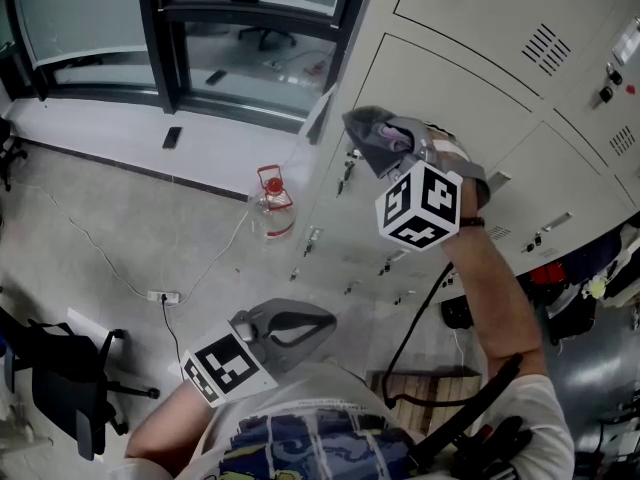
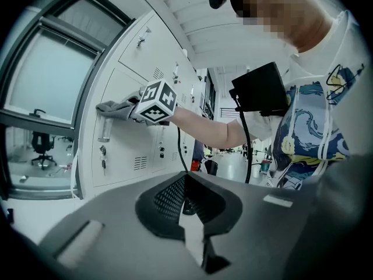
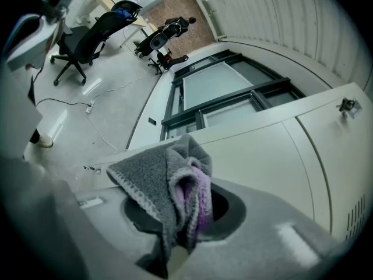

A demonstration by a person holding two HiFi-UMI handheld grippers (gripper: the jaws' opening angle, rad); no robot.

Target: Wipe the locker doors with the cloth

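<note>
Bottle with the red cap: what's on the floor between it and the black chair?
A white power strip lies on the floor, between the bottle and the black chair. It shows in the head view.

The right tongs [image 3: 185, 210] are clamped on a bunched grey cloth [image 3: 154, 182] whose folds show a purple inner face. Its front fold lies against a pale locker door [image 3: 262, 156]. Beyond stands a dark-framed window [image 3: 224, 92]. A cable [image 3: 96, 124] trails over the floor [image 3: 111, 69] near an office chair [image 3: 87, 31].
</note>
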